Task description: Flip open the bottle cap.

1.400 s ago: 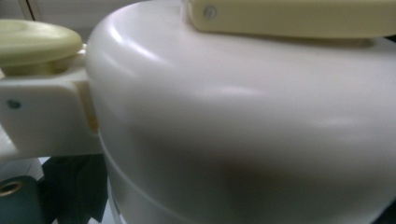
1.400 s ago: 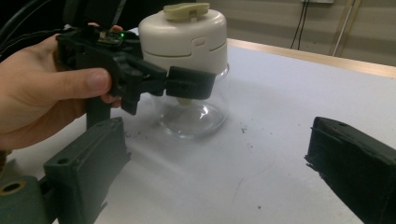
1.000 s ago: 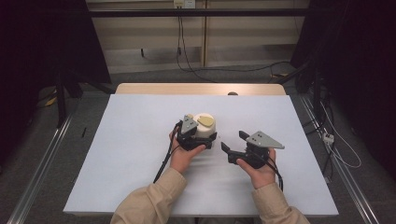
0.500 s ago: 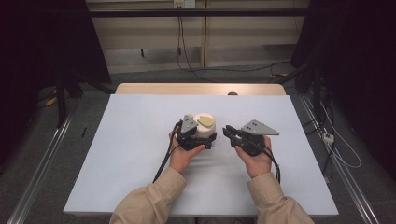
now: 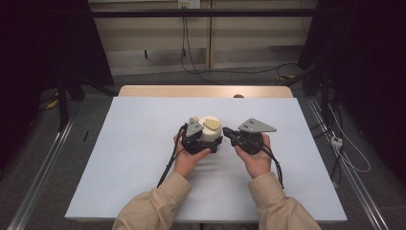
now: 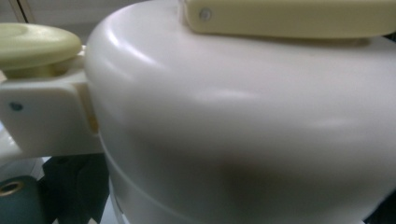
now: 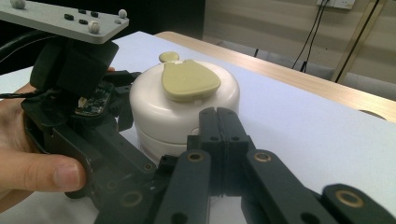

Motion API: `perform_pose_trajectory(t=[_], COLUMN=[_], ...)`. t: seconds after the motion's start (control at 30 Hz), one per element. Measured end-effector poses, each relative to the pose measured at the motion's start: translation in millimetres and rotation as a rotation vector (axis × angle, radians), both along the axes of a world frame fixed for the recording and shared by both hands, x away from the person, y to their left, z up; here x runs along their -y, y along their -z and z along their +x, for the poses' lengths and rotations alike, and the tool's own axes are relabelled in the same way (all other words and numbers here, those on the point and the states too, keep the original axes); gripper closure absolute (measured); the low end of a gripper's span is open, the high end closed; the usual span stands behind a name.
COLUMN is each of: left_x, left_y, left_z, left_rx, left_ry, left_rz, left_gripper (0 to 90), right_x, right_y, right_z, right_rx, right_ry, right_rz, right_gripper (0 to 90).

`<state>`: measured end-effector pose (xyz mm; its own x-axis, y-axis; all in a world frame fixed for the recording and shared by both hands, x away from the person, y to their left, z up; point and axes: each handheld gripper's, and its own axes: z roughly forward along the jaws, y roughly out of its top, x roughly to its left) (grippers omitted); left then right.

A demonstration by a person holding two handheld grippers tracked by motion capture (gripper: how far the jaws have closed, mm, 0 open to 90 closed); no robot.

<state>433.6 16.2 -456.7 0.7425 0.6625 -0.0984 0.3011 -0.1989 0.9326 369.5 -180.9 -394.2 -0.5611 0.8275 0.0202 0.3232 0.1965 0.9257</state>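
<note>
White plastic, smooth and rounded, the lidded container [image 5: 209, 130] sits clasped between the left gripper [image 5: 194, 139]'s jaws. The right gripper [image 7: 219, 140], jaws pressed together and empty, has its tips just short of the container's near wall. A push there could skid the container sideways from the left jaws' hold.

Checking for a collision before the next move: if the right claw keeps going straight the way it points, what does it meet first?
Most likely the white container. The right claw, jaws pressed together, points at its side wall just ahead. The gap looks small, though depth is hard to judge.
</note>
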Motion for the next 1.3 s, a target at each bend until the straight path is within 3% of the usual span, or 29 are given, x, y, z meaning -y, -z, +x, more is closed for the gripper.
perform_pose_trajectory(t=[0.6,1.3], left_x=[0.3,0.8], left_y=[-0.1,-0.1], left_z=[-0.4,-0.6], left_rx=[0.002,0.006], left_ry=[-0.002,-0.005], left_rz=[0.009,0.017], left_gripper=[4.7,4.7], right_x=[-8.7,-9.3], right_y=[-4.4,-7.2], right_z=[7.5,9.0], right_rx=[-0.033,-0.021], right_ry=[-0.029,-0.033], right_rz=[-0.031,-0.023], right_gripper=[90.0,89.6])
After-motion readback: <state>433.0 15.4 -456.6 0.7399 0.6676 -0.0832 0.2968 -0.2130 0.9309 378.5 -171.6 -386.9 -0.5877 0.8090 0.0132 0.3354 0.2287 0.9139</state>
